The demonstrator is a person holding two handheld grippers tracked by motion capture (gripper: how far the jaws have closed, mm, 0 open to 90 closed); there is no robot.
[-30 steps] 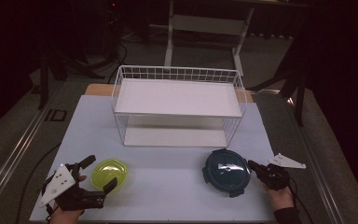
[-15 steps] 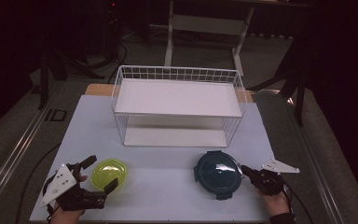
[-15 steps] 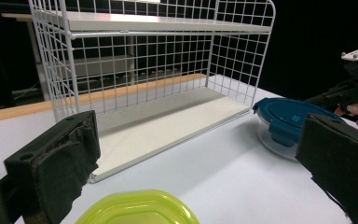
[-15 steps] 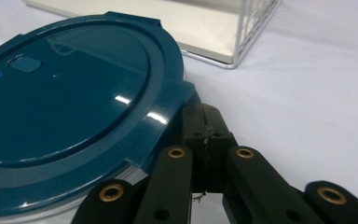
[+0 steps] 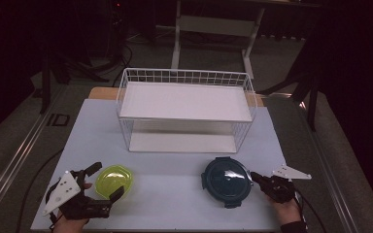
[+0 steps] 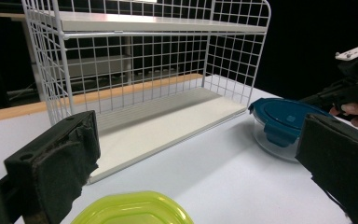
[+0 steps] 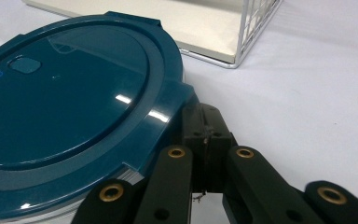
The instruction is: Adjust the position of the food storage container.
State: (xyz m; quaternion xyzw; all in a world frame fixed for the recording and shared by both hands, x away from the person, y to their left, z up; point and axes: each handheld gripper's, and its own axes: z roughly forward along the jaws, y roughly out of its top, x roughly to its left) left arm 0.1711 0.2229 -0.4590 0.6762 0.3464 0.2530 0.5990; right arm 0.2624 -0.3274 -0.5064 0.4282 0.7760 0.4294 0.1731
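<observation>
A round glass container with a dark blue lid [image 5: 227, 178] sits on the table at the front right. My right gripper [image 5: 258, 178] is shut, its tips against the container's right edge; in the right gripper view the closed jaws [image 7: 205, 128] touch the lid [image 7: 70, 88] beside a clasp, holding nothing. A yellow-green container [image 5: 114, 180] lies at the front left. My left gripper [image 5: 108, 179] is open, one jaw on each side of it. In the left gripper view the yellow-green rim [image 6: 135, 210] lies low between the wide-apart pads [image 6: 56, 163].
A white wire rack [image 5: 184, 102] with an upper and a lower shelf stands at the middle back of the white table [image 5: 175, 208]. The left gripper view shows the rack [image 6: 144, 70], the blue-lidded container [image 6: 284, 121] and the right gripper [image 6: 349, 91] beyond it.
The blue-lidded container has slid a little to the left with my shut right gripper against it. The left gripper and the yellow-green container have stayed put.
</observation>
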